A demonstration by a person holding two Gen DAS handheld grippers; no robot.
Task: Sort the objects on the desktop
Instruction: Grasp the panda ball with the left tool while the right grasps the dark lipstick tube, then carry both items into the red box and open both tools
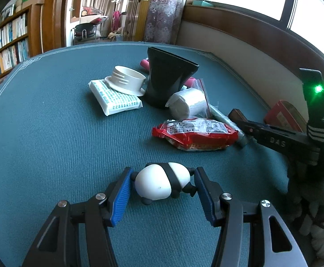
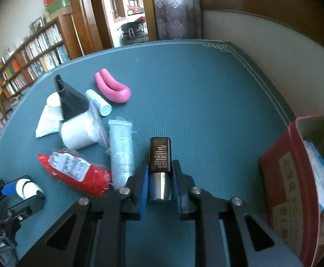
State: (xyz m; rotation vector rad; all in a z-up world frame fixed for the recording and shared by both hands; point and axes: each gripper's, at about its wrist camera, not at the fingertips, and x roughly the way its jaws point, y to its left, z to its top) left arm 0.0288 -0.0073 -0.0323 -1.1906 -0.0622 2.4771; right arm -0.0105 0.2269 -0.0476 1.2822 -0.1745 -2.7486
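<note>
The right gripper (image 2: 160,178) clamps a brown serum bottle (image 2: 159,153); at nine o'clock, the left gripper (image 1: 163,181) clamps a panda figurine (image 1: 162,182).

A teal table mat (image 2: 206,93) carries a pink U-shaped piece (image 2: 114,89) and a red packet (image 1: 195,133).

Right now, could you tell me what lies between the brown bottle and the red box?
Nothing: in the right wrist view, only bare green mat separates the brown bottle from the red box.

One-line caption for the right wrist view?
Right gripper shut on a brown serum bottle beside a red tin box.
</note>
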